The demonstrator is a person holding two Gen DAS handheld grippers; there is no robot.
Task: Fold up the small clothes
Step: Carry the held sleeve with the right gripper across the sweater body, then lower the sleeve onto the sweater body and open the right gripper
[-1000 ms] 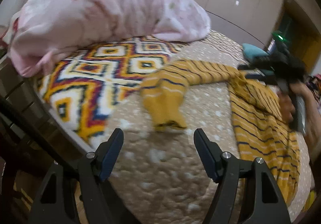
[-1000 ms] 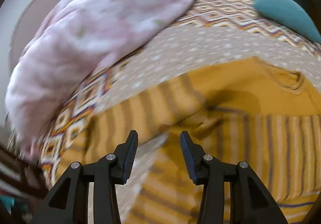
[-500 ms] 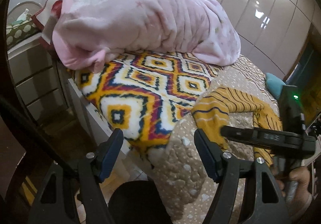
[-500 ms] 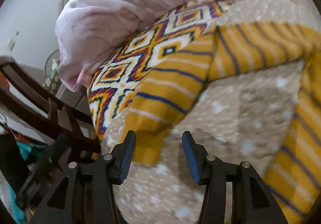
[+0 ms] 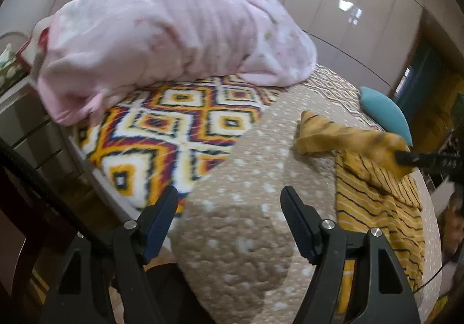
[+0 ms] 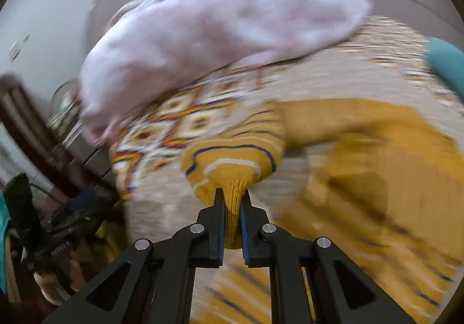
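A small mustard-yellow sweater with dark and white stripes [image 5: 380,199] lies on the beige dotted bedspread [image 5: 246,208] at the right. My right gripper [image 6: 231,202] is shut on the cuff of its sleeve [image 6: 235,161] and holds the sleeve lifted over the sweater's body [image 6: 377,179]. In the left wrist view the right gripper [image 5: 406,159] shows at the right edge with the sleeve [image 5: 342,138] stretched from it. My left gripper [image 5: 229,213] is open and empty over the bedspread near the bed's left edge, apart from the sweater.
A big pink blanket bundle [image 5: 162,39] lies at the head of the bed on a diamond-patterned cover [image 5: 174,126]. A teal cushion [image 5: 382,112] sits at the far right. A dark wooden chair [image 6: 34,135] and the left gripper [image 6: 37,225] are left of the bed.
My right gripper has closed on the sleeve cuff and lifted it toward the sweater's body. My left gripper has stayed open and swung back over the bedspread.
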